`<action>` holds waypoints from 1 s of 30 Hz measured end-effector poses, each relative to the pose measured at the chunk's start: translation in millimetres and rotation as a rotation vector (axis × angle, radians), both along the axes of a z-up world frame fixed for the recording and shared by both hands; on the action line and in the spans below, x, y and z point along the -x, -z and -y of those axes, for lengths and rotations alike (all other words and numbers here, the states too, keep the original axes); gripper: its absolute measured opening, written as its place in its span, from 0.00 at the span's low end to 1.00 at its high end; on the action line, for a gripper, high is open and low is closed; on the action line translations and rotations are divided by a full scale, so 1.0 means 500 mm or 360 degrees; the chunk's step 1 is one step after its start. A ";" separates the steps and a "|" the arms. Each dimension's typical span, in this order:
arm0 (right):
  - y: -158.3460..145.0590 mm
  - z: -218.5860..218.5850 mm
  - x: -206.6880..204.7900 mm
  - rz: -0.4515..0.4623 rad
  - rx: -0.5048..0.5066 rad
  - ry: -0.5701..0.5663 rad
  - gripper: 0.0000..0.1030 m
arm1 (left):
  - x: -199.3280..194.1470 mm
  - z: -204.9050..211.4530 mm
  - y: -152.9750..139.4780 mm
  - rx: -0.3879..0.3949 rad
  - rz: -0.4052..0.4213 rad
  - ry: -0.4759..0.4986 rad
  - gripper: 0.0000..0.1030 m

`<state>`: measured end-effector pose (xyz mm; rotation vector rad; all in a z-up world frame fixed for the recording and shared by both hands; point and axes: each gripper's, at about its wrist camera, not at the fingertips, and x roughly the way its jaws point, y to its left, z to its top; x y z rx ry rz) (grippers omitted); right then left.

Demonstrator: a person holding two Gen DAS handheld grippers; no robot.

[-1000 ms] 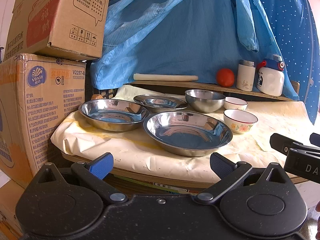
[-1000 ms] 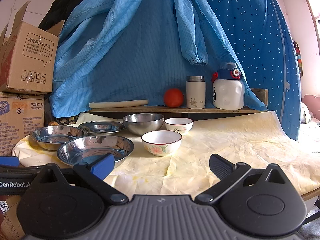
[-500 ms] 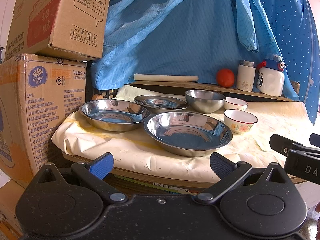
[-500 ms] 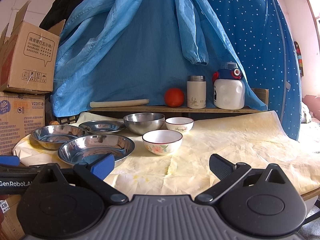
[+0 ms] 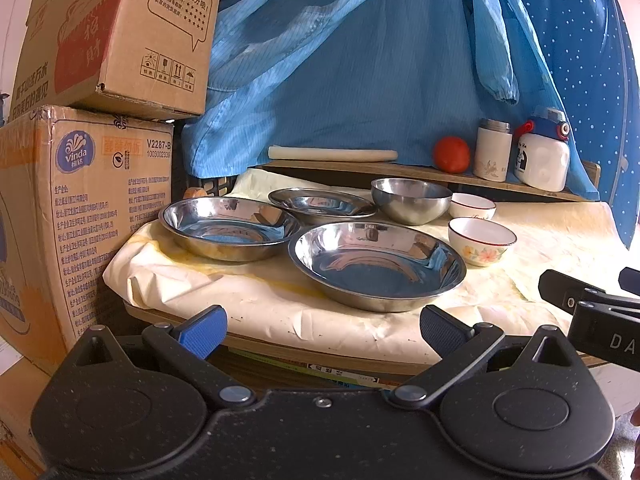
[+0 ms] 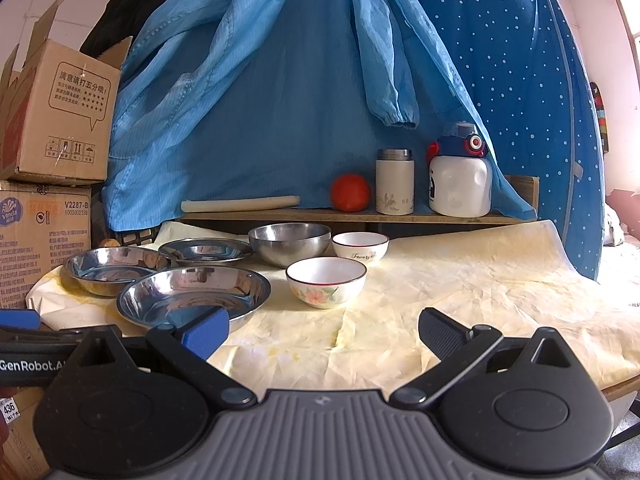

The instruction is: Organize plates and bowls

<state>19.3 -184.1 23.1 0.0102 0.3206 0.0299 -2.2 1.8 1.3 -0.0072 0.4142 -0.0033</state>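
Three steel plates lie on the cloth-covered table: a near one (image 5: 376, 264) (image 6: 192, 294), a left one (image 5: 228, 226) (image 6: 110, 266) and a far one (image 5: 322, 203) (image 6: 204, 250). Behind them stands a steel bowl (image 5: 410, 199) (image 6: 290, 242). Two white ceramic bowls sit to the right, a floral one (image 5: 482, 240) (image 6: 326, 282) and a plain one (image 5: 472, 205) (image 6: 360, 245). My left gripper (image 5: 322, 326) is open in front of the table edge, short of the near plate. My right gripper (image 6: 324, 334) is open over the cloth, before the floral bowl. Both are empty.
Stacked cardboard boxes (image 5: 80, 200) crowd the table's left side. A back shelf (image 6: 360, 216) holds a rolling pin (image 6: 240, 203), a tomato (image 6: 350, 192), a thermos (image 6: 394, 182) and a white bottle (image 6: 460, 184). Blue garments (image 6: 280, 80) hang behind. Wrinkled yellow cloth (image 6: 480, 280) spreads to the right.
Both views have shifted very slightly; the grippers stay open and the dishes have not moved.
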 end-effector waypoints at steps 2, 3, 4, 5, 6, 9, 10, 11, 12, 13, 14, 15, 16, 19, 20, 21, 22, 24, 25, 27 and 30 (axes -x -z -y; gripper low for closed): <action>0.000 0.000 0.000 0.0000 0.0000 0.0000 1.00 | 0.000 0.000 0.000 -0.0001 0.0000 0.0000 0.99; 0.000 -0.001 0.000 0.0000 0.0000 0.0000 1.00 | 0.000 0.000 0.000 0.0000 0.0001 0.0000 0.99; 0.000 0.000 0.000 0.0001 0.0000 0.0001 1.00 | 0.000 0.000 0.000 0.0000 0.0001 0.0000 0.99; 0.000 0.000 0.000 0.0001 0.0000 0.0001 1.00 | 0.000 0.000 0.000 -0.0001 0.0000 0.0001 0.99; 0.000 0.000 0.000 0.0001 0.0000 0.0001 1.00 | 0.000 0.000 0.000 -0.0001 0.0000 0.0001 0.99; -0.001 0.000 0.000 0.0000 0.0000 0.0001 1.00 | 0.000 0.000 0.000 -0.0001 0.0001 0.0002 0.99; -0.001 0.000 0.000 0.0000 0.0000 0.0001 1.00 | 0.000 0.000 0.000 -0.0001 0.0001 0.0002 0.99; -0.001 0.000 0.000 0.0000 0.0000 0.0001 1.00 | 0.000 0.000 0.000 -0.0001 0.0000 0.0001 0.99; -0.001 -0.001 0.000 0.0000 0.0000 0.0001 1.00 | 0.000 0.000 0.000 -0.0001 0.0000 0.0001 0.99; -0.001 -0.001 0.000 0.0000 -0.0001 0.0000 1.00 | 0.000 0.000 0.000 -0.0001 0.0000 0.0002 0.99; -0.001 -0.001 0.001 0.0000 -0.0001 0.0001 1.00 | 0.000 0.000 0.000 -0.0001 0.0000 0.0002 0.99; -0.001 -0.001 0.000 -0.0001 -0.0001 0.0001 1.00 | 0.000 0.000 0.000 -0.0001 -0.0001 0.0002 0.99; -0.001 -0.001 0.001 -0.0001 0.0000 0.0001 1.00 | 0.000 0.000 0.000 -0.0001 -0.0001 0.0002 0.99; -0.001 -0.001 0.001 -0.0001 -0.0001 0.0001 1.00 | 0.001 -0.001 0.000 -0.0001 -0.0001 0.0002 0.99; -0.001 -0.002 0.001 -0.0002 -0.0001 0.0001 1.00 | 0.001 -0.001 0.000 0.0000 -0.0001 0.0001 0.99; -0.001 -0.002 0.001 -0.0001 0.0000 0.0001 1.00 | 0.001 -0.001 0.000 -0.0001 -0.0001 0.0003 0.99; -0.001 -0.001 0.001 -0.0001 0.0000 0.0002 1.00 | 0.002 -0.001 0.000 -0.0001 -0.0001 0.0003 0.99; -0.001 -0.001 0.001 -0.0001 0.0000 0.0001 1.00 | 0.001 -0.001 0.000 -0.0001 -0.0002 0.0003 0.99; -0.001 -0.001 0.001 -0.0001 0.0000 0.0001 1.00 | 0.001 -0.001 0.000 -0.0001 -0.0001 0.0002 0.99; -0.001 -0.002 0.001 -0.0001 0.0000 0.0002 1.00 | 0.001 -0.001 0.000 -0.0001 -0.0001 0.0002 0.99; -0.001 -0.004 -0.001 0.0000 0.0001 0.0003 1.00 | 0.001 -0.001 0.000 0.0000 -0.0002 0.0003 0.99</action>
